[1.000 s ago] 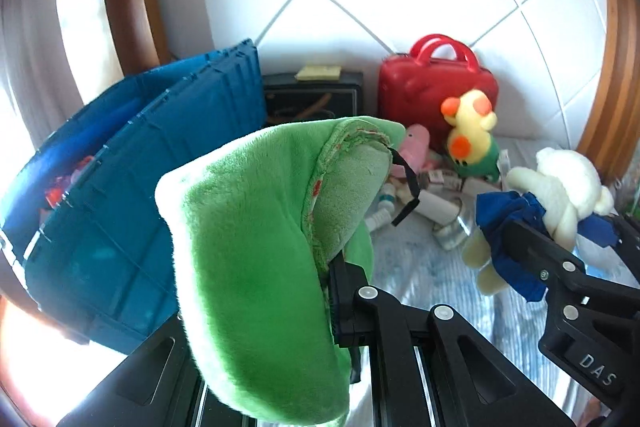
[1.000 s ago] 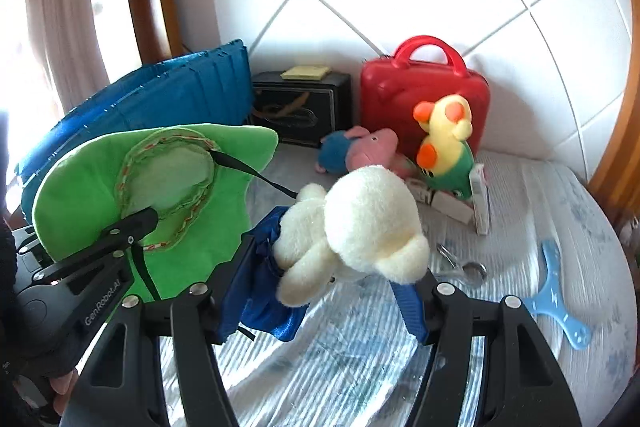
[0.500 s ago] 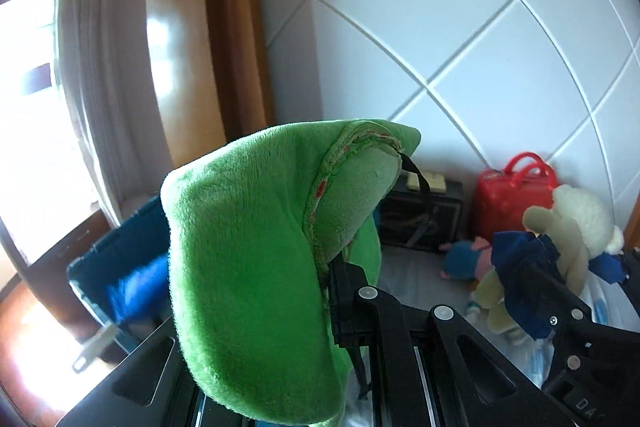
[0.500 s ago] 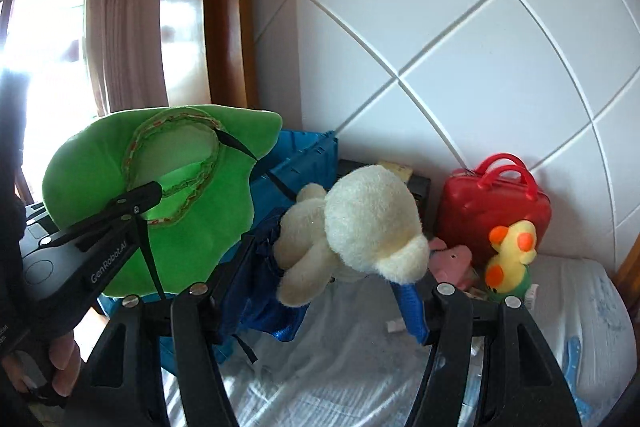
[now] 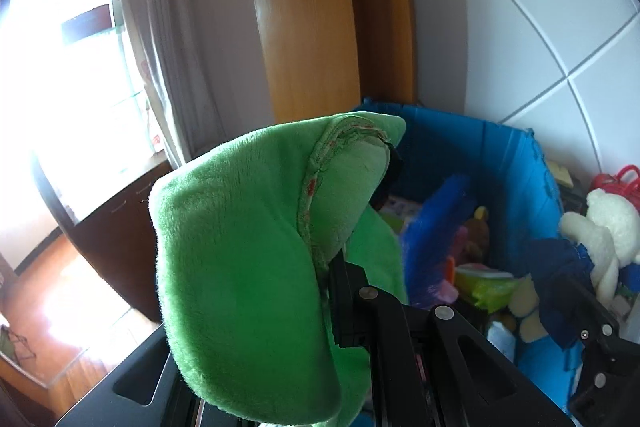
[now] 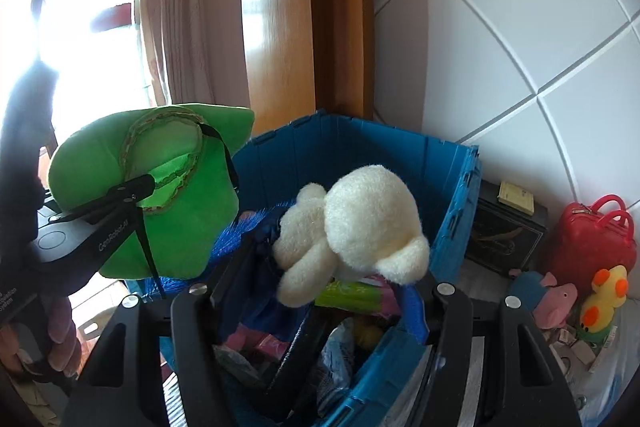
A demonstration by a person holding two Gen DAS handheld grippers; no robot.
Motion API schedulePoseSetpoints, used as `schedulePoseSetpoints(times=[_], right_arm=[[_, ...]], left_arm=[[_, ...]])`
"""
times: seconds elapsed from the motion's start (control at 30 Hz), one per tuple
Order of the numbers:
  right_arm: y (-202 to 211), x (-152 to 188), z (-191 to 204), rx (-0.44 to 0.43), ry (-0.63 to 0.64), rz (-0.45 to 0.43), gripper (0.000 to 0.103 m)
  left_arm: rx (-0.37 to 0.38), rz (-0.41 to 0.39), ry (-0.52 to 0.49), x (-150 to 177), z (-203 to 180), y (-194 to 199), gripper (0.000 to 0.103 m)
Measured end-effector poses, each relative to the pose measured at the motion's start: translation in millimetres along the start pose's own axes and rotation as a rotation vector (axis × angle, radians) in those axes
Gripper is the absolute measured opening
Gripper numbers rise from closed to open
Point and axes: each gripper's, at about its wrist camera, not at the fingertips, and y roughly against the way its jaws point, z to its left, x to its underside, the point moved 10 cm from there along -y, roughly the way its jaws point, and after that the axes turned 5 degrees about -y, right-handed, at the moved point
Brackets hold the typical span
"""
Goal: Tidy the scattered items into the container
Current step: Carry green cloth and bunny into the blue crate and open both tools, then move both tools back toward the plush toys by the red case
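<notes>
My left gripper (image 5: 320, 267) is shut on a green plush hat (image 5: 248, 259) and holds it up over the near left rim of the blue crate (image 5: 516, 163); the hat hides its fingertips. It also shows in the right wrist view (image 6: 132, 195) with the hat (image 6: 160, 187). My right gripper (image 6: 324, 291) is shut on a white plush bear in blue clothing (image 6: 360, 223) and holds it above the open blue crate (image 6: 452, 211). The bear also shows in the left wrist view (image 5: 600, 235). Several toys lie inside the crate.
A red toy case (image 6: 588, 243), a black box (image 6: 508, 227), a yellow duck plush (image 6: 604, 303) and a pink pig plush (image 6: 556, 299) sit right of the crate on the bed. A wooden frame (image 6: 276, 7), curtain and window stand behind the crate.
Both grippers have swung left from the bed toward the blue crate, carrying the hat and the bear. The crate's open inside has come into view below them.
</notes>
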Motion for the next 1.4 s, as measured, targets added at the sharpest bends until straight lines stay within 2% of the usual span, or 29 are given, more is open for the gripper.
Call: schedulePoseSetpoints(times=[0.23, 0.3, 0.37, 0.5, 0.57, 0.6, 0.7, 0.83, 0.93, 1.1, 1.17, 1.4], right_arm=[[-39.5, 26.5, 8.2, 0.027, 0.009, 0.123, 0.063], [-39.5, 35.1, 4.2, 0.035, 0.007, 0.136, 0.063], [-39.8, 40.0, 2.8, 0.043, 0.008, 0.148, 0.068], [-34.9, 42.4, 3.5, 0.054, 0.005, 0.146, 0.070], [-31.8, 42.9, 3.6, 0.059, 0.003, 0.143, 0.082], [-30.3, 43.1, 3.6, 0.062, 0.002, 0.141, 0.083], [-25.8, 43.8, 3.8, 0.069, -0.001, 0.135, 0.084], [-16.4, 47.8, 3.0, 0.073, -0.004, 0.129, 0.091], [-8.6, 52.3, 2.3, 0.070, -0.002, 0.124, 0.092], [9.5, 58.7, -0.7, 0.056, -0.003, 0.107, 0.093], [19.0, 62.3, -3.6, 0.054, 0.001, 0.098, 0.100], [47.1, 73.4, -17.8, 0.038, 0.011, 0.081, 0.100]], left_arm=[[0.036, 0.089, 0.003, 25.0, -2.2, -24.3, 0.021], [0.055, 0.108, 0.004, 29.2, -2.1, -27.7, 0.030], [0.073, 0.118, 0.006, 33.7, -2.4, -28.7, 0.054], [0.078, 0.108, 0.013, 33.5, -1.7, -24.1, 0.064], [0.069, 0.100, 0.016, 33.1, 2.9, -20.0, 0.077], [0.060, 0.091, 0.015, 32.6, 6.6, -16.6, 0.080], [0.053, 0.071, 0.019, 34.0, 14.5, -6.3, 0.081], [0.050, 0.057, 0.027, 37.5, 19.9, 5.4, 0.083], [0.045, 0.047, 0.033, 43.6, 21.3, 17.7, 0.084], [0.048, 0.033, 0.026, 60.1, 13.2, 40.3, 0.085], [0.049, 0.030, 0.028, 67.6, 8.6, 49.1, 0.085], [0.048, 0.021, 0.041, 88.2, -11.0, 78.5, 0.085]])
